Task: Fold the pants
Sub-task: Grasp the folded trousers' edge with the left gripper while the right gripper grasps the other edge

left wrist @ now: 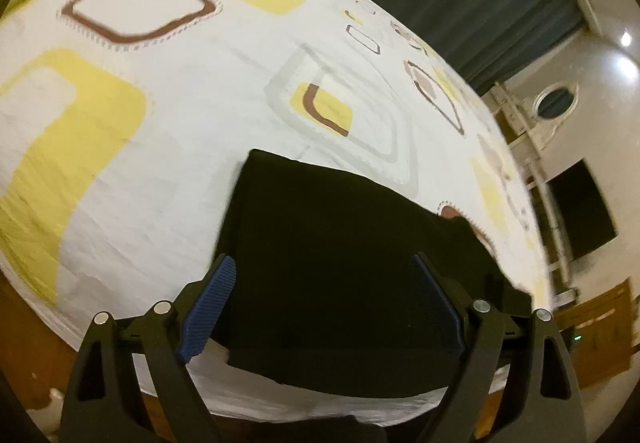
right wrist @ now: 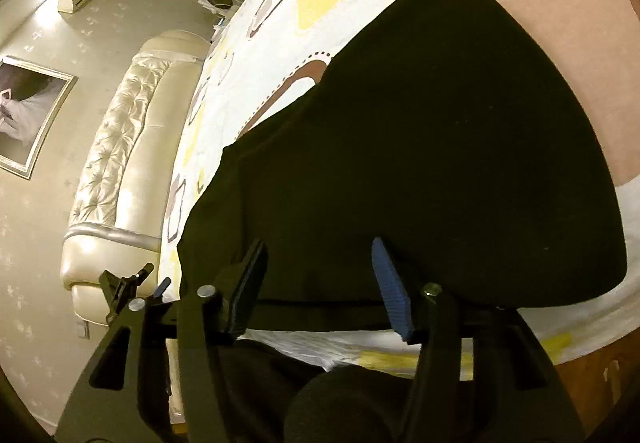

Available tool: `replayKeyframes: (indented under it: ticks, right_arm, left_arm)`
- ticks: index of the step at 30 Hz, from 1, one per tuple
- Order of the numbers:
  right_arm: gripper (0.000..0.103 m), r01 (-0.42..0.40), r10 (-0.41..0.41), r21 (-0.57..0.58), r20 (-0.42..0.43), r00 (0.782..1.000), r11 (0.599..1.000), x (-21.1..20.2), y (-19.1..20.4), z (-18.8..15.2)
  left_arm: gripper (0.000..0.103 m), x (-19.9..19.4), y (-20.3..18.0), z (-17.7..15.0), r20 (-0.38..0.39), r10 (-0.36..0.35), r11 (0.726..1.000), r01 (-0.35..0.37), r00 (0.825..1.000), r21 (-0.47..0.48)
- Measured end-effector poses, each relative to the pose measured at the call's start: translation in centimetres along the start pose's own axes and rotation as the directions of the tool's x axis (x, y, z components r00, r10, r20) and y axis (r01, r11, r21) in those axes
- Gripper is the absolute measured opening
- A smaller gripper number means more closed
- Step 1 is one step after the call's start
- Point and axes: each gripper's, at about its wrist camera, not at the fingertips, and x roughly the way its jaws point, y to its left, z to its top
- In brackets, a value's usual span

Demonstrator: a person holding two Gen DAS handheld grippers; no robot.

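Both grippers, left (left wrist: 322,303) and right (right wrist: 320,283), hover with fingers spread wide and holding nothing over the black pants (left wrist: 344,255), already a compact folded rectangle at the bed's (left wrist: 168,147) 6 o'clock edge, so folding looks basically done.

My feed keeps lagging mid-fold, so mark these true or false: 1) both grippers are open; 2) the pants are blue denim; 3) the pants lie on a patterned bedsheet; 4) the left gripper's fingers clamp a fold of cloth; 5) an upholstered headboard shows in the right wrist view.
1) True: the left gripper and the right gripper both have their fingers spread apart.
2) False: the black fabric pants are black, not blue denim.
3) True: they rest on the white bedsheet with yellow and brown squares.
4) False: its fingers stand apart with nothing pinched.
5) True: the cream tufted headboard shows at left.
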Motion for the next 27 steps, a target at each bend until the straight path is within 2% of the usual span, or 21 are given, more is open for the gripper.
replayKeyframes:
  ticks: [5, 10, 14, 19, 20, 23, 27]
  right_arm:
    - [0.061, 0.008, -0.008, -0.021, 0.004, 1.0, 1.0, 0.1, 0.4, 0.0]
    - [0.064, 0.019, -0.018, -0.036, 0.013, 1.0, 0.999, 0.2, 0.7, -0.2]
    - [0.067, 0.021, -0.021, -0.041, 0.016, 1.0, 0.999, 0.2, 0.8, -0.3]
    - [0.069, 0.025, -0.024, -0.048, 0.018, 1.0, 0.999, 0.2, 1.0, -0.3]
    - [0.069, 0.024, -0.023, -0.046, 0.018, 1.0, 0.999, 0.2, 1.0, -0.3]
    - [0.069, 0.021, -0.02, -0.046, 0.018, 1.0, 0.999, 0.2, 1.0, -0.3]
    - [0.071, 0.019, -0.018, -0.046, 0.021, 1.0, 0.999, 0.3, 1.1, -0.3]
  left_arm:
    - [0.086, 1.1, 2.0, 0.5, -0.049, -0.031, 1.0, 0.031, 0.998, -0.004]
    - [0.086, 2.9, 3.5, 0.4, -0.138, -0.128, 0.99, 0.118, 0.982, -0.079]
    - [0.086, 3.9, 4.4, 0.8, -0.136, -0.174, 0.982, 0.161, 0.975, -0.097]
    - [0.085, 4.6, 5.4, 1.4, -0.141, -0.25, 0.961, 0.229, 0.958, -0.153]
    - [0.085, 4.3, 5.5, 1.7, -0.149, -0.253, 0.962, 0.232, 0.956, -0.146]
    - [0.085, 3.0, 6.2, 2.4, -0.146, -0.193, 0.979, 0.181, 0.97, -0.091]
    - [0.085, 3.5, 5.8, 2.4, -0.176, -0.149, 0.989, 0.143, 0.973, -0.046]
